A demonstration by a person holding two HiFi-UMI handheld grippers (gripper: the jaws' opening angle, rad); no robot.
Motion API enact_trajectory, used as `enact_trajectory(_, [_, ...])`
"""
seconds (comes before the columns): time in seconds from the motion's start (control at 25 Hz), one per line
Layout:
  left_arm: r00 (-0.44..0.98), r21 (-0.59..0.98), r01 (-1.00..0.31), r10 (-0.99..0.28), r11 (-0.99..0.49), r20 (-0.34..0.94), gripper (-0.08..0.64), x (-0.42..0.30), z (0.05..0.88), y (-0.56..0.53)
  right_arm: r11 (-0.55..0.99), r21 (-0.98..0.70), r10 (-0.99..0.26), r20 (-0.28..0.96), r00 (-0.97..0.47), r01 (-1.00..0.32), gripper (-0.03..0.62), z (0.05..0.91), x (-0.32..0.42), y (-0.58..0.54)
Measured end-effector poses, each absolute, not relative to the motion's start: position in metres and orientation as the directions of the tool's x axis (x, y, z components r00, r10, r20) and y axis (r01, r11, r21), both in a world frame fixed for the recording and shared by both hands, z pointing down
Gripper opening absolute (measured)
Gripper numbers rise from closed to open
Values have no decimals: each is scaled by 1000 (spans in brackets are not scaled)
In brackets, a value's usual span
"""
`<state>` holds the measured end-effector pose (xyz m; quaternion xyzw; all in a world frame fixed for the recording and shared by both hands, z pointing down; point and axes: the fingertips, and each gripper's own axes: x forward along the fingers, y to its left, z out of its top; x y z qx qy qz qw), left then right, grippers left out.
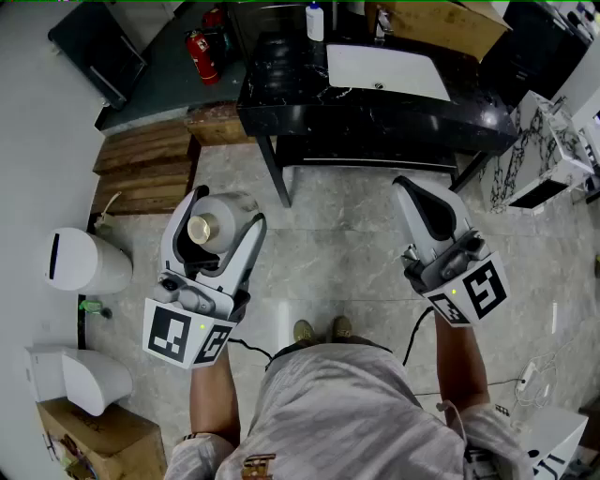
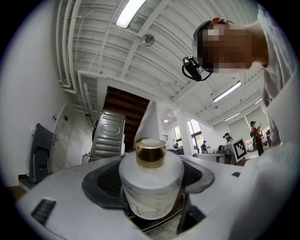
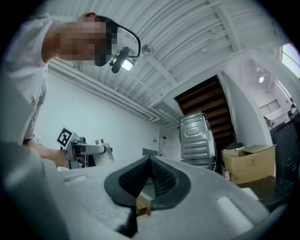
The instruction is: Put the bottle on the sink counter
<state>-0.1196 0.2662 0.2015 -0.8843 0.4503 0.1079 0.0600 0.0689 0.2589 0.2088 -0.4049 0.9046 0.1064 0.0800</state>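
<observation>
**A:** Starting at the left: any grip on the left gripper (image 1: pixel 228 207)?

**B:** Yes. Clamped on the bottle (image 1: pixel 208 225), one jaw on each side of the round white body. Sits at about nine o'clock in the head view, up in the air, well apart from the sink counter (image 1: pixel 291 108).

**A:** And the likely feel of it?

**B:** Going by looks only: squat, stiff, smooth-walled, perhaps frosted glass or ceramic. Probably some weight for its size. Probably slippery against the pads, and probably quick to crack if dropped on the hard floor (image 1: pixel 347 244).

**A:** Best place for a hold?

**B:** Across the widest part of the body, below the shoulder, much as at present. Not on the gold cap (image 2: pixel 151 152): narrow, shiny, possibly loose.

**A:** Further along, at twelve o'clock?

**B:** Black counter with a white basin (image 1: pixel 384 70) set into it, and a small white container (image 1: pixel 315 21) at the back edge. Fair landing spot, by the look of it: the bare black top at the basin's nine o'clock. Worth lowering flat and gently, hard against hard, with no release before the base rests fully.

**A:** And at three o'clock?

**B:** Right gripper (image 1: pixel 412 192), jaws pressed together, nothing between them. Free to steady the bottle, though hardly needed for so small a thing.
</observation>
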Motion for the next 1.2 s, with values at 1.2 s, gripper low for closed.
enact_trajectory(1.2, [516, -47, -854, -828, -519, -221, 327, -58, 201, 232, 687, 123, -676, -253, -692, -716, 0, 214, 139, 228])
